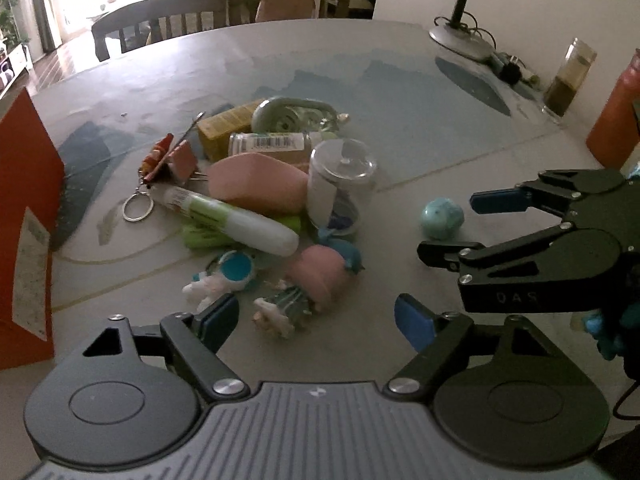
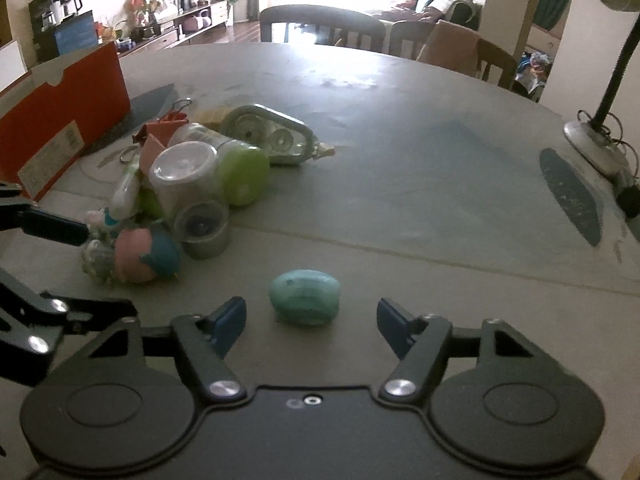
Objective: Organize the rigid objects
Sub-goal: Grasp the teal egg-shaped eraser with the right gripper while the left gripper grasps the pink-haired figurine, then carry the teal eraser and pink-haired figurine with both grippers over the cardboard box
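A heap of small rigid things lies on the round table: a clear jar [image 1: 341, 184], a white tube [image 1: 228, 216], a pink case [image 1: 256, 186], a yellow box [image 1: 226, 128], a metal carabiner gauge [image 1: 292, 114], a pink and blue figure [image 1: 324, 274] and a small astronaut toy [image 1: 218, 280]. A teal egg-shaped stone [image 2: 305, 297] lies apart, right of the heap. My left gripper [image 1: 316, 318] is open and empty, just short of the heap. My right gripper [image 2: 311, 324] is open with the teal stone between its fingertips, not touching. It also shows in the left wrist view [image 1: 460, 226].
An orange cardboard box [image 2: 68, 108] stands at the table's left side. A desk lamp base [image 1: 460, 38], a glass jar [image 1: 570, 80] and an orange bottle [image 1: 616, 116] stand at the right by the wall. Chairs [image 1: 160, 20] line the far edge.
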A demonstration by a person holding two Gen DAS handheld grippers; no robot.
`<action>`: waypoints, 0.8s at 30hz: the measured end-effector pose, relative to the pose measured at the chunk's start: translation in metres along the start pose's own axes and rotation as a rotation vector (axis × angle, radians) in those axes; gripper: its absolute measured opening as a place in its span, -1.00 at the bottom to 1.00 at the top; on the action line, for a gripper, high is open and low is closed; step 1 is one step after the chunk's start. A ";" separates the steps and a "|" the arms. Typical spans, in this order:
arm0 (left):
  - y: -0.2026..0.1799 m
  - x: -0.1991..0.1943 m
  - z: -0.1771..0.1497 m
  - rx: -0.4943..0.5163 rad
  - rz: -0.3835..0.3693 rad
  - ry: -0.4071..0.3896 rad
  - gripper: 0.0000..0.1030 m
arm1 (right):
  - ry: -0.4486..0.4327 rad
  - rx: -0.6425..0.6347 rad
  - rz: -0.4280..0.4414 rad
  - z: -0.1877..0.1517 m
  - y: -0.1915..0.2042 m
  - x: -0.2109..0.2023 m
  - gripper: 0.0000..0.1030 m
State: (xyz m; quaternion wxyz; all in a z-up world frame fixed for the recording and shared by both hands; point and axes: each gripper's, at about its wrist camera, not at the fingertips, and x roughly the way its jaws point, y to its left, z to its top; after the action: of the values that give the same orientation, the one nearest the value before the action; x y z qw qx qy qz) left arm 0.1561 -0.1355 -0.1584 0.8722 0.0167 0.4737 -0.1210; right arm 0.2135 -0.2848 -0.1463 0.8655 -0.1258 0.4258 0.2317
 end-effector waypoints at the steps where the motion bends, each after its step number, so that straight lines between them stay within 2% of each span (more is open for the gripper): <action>1: 0.000 0.003 0.001 0.000 -0.001 0.002 0.66 | 0.003 -0.002 0.002 0.000 0.000 0.002 0.34; 3: 0.000 0.008 0.003 -0.008 0.003 0.007 0.60 | -0.001 -0.001 0.013 0.001 -0.001 0.004 0.32; 4: -0.001 0.011 0.003 -0.010 0.003 0.012 0.49 | -0.004 0.000 0.016 0.002 -0.001 0.005 0.31; 7: -0.004 0.016 0.004 -0.005 0.012 0.018 0.45 | -0.009 0.000 0.026 0.004 -0.001 0.007 0.29; 9: -0.005 0.018 0.005 -0.007 0.015 0.015 0.45 | -0.012 -0.001 0.032 0.005 -0.001 0.007 0.17; 12: -0.007 0.018 0.005 -0.011 0.031 0.003 0.33 | -0.014 0.006 0.035 0.005 -0.002 0.007 0.02; 15: -0.006 0.018 0.007 -0.016 0.043 -0.004 0.07 | -0.017 0.016 0.043 0.005 -0.003 0.005 -0.17; 16: -0.007 0.018 0.008 -0.012 0.044 -0.006 -0.13 | -0.018 0.018 0.043 0.005 -0.002 0.005 -0.20; 17: -0.007 0.017 0.008 -0.012 0.043 -0.005 -0.15 | -0.018 0.019 0.042 0.005 -0.002 0.005 -0.25; 24: -0.009 0.009 0.006 -0.011 0.048 -0.006 -0.34 | -0.023 0.026 0.038 0.002 0.001 -0.005 -0.27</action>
State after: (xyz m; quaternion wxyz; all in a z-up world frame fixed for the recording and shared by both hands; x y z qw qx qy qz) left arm 0.1640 -0.1467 -0.1617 0.8765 0.0230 0.4710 -0.0973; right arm 0.2117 -0.2840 -0.1413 0.8673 -0.1038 0.4213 0.2441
